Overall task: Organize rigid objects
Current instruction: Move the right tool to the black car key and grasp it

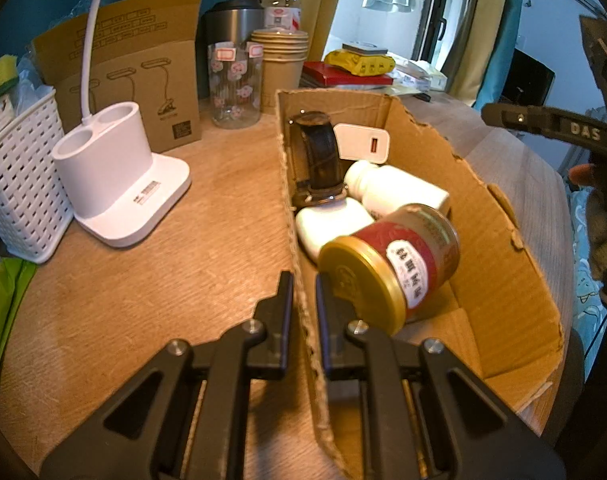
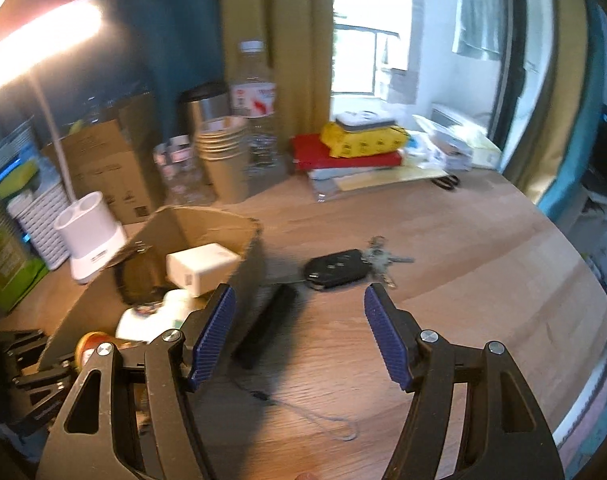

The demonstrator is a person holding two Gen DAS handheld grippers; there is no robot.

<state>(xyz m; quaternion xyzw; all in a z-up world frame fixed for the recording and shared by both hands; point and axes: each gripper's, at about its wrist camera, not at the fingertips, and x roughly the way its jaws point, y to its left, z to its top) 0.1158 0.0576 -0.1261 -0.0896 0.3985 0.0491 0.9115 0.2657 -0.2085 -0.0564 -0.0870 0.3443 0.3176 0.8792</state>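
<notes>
Ahead, the car key [image 2: 335, 269] lies beyond the parted right tongs [image 2: 299, 336].

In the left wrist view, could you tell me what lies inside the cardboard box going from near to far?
Gold-lidded jar → white flat container → white bottle → watch → white charger.
</notes>
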